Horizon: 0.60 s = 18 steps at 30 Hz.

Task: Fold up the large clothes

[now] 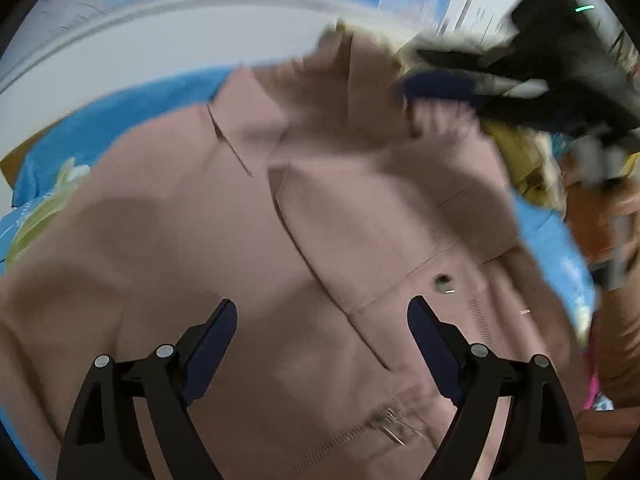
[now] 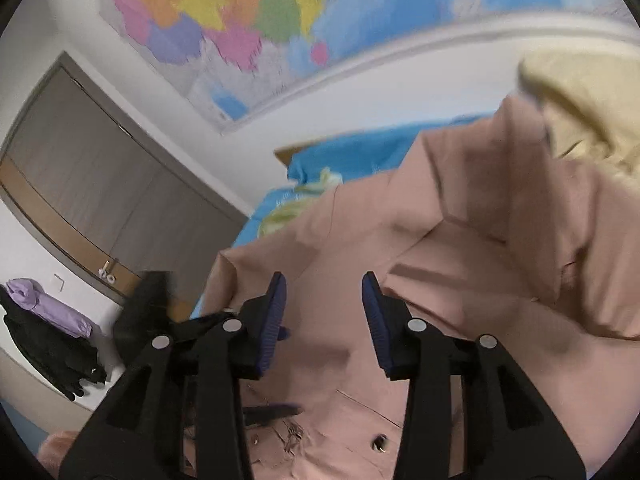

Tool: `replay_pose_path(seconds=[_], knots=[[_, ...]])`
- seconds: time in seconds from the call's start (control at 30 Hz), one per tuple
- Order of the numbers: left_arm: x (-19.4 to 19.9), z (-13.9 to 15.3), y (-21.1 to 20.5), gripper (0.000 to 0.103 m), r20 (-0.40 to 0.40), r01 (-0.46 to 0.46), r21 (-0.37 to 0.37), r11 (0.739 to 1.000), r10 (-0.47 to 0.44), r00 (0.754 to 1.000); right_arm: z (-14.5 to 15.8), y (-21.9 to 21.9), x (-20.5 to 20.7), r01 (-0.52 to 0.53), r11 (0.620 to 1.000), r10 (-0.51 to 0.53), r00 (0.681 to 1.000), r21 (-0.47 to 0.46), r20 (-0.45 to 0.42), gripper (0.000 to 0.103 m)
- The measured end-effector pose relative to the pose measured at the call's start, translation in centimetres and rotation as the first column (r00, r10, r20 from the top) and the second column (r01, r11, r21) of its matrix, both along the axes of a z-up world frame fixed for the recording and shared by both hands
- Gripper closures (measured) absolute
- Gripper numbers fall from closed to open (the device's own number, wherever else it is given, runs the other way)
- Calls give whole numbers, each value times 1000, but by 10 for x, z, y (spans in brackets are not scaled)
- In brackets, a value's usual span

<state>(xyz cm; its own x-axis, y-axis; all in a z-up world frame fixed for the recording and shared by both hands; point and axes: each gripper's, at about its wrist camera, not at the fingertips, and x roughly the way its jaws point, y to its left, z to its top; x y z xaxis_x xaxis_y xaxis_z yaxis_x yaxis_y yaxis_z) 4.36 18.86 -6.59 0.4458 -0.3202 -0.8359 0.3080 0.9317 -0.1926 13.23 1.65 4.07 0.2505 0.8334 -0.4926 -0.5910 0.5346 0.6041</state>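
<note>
**Pink jacket mid-fold on the bed, both claws free**

Bedroom walls in white close the scene, and the surface below is a bed under a bright blue printed sheet (image 1: 120, 96). On it lies the task's thing, a dusty-pink zip jacket (image 1: 248, 240), spread across most of the sheet, its collar (image 1: 240, 120) towards the wall and its zipper (image 1: 384, 424) and a metal snap (image 1: 442, 280) near the camera. One panel already lies turned over the body, so I judge the fold begun but unfinished.

Left claw (image 1: 322, 340) hangs released just above the chest, jaws wide apart, nothing between them. Right claw (image 2: 324, 312) is likewise unclenched and holds nothing; from the left wrist it shows blurred near the far shoulder. The next move probably calls for pinching a sleeve or hem edge and carrying it across the middle.

A pale yellow garment (image 2: 592, 104) lies beside the jacket. Beyond hang a coloured wall map (image 2: 240, 20), a grey wardrobe (image 2: 100, 160), and lilac and black clothes (image 2: 48, 320). No writing is legible; the map's lettering is blurred.
</note>
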Motion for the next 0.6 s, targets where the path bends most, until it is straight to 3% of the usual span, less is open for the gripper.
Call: replay_pose_path(seconds=[0.07,0.13,0.2,0.27,0.33,0.37,0.4,0.57,0.6], knots=[[9,-8,-6,19,-24,15,15,1000,-14,1000,9,-30,-11,49,999,-48,996,-11,71,60],[15,-13,-10,19,-37,18,27,999,-17,999,10,-71,-24,170,984,-159,975,-61,154,47],[19,-16,-18,20,-44,48,29,998,-46,998,-1,-104,-30,247,965,-231,960,-92,157,44],[21,-18,-28,25,-28,65,76,995,-63,998,-21,-132,-31,302,946,-289,951,-120,113,43],[18,-17,-38,45,4,94,112,989,-95,995,-48,-154,-26,352,924,-348,936,-147,52,43],[17,-15,-42,76,18,113,125,986,-116,993,-60,-159,-23,360,920,-360,933,-154,25,43],[19,-15,-42,99,18,100,147,984,-104,994,-74,-162,-19,366,917,-371,929,-159,-5,43],[25,2,-25,102,70,39,199,979,-53,996,-108,-152,-4,290,952,-300,948,-100,-107,44],[27,7,-20,102,81,22,210,977,-39,996,-108,-148,-3,275,957,-284,953,-89,-108,53]])
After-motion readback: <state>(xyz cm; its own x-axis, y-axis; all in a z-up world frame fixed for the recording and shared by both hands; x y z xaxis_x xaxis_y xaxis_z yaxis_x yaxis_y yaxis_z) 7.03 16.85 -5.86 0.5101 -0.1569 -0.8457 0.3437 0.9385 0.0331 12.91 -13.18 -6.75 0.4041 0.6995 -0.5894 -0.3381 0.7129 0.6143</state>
